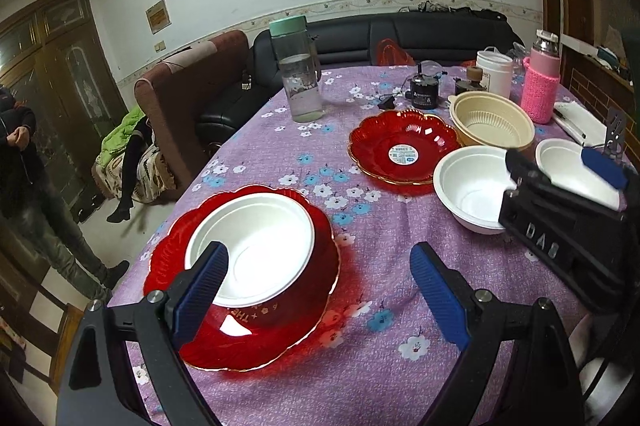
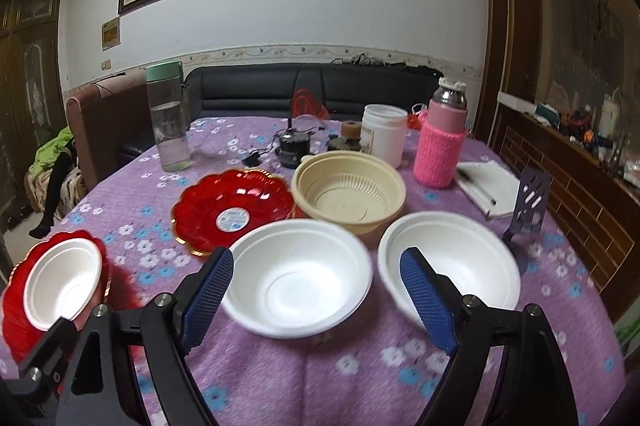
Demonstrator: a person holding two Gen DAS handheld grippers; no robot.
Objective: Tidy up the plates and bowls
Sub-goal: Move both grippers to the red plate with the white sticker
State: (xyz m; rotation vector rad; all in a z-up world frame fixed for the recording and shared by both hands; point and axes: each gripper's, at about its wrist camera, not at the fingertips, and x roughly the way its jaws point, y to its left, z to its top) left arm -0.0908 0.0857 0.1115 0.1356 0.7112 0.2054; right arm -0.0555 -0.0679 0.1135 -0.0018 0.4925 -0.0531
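Observation:
A red scalloped plate [image 1: 280, 338] lies at the table's near left with a red bowl [image 1: 316, 266] on it and a white bowl [image 1: 256, 246] nested inside. My left gripper [image 1: 320, 298] is open, its left finger over that stack's near rim. A second red plate [image 1: 404, 145] [image 2: 232, 205] lies mid-table. A beige bowl [image 1: 492, 121] [image 2: 348, 189] sits behind two white bowls [image 2: 300, 278] [image 2: 452, 258]. My right gripper [image 2: 320, 298] is open and empty, hovering over the near rims of the white bowls; it also shows in the left wrist view [image 1: 560, 169].
At the back of the purple flowered tablecloth [image 2: 360, 366] stand a clear water bottle [image 2: 168, 121], a white jar [image 2: 384, 133], a pink-sleeved flask [image 2: 440, 145], a small black device [image 2: 294, 145] and a notebook with pen [image 2: 484, 189]. A metal stand [image 2: 528, 201] is right. A person [image 1: 24, 165] stands left.

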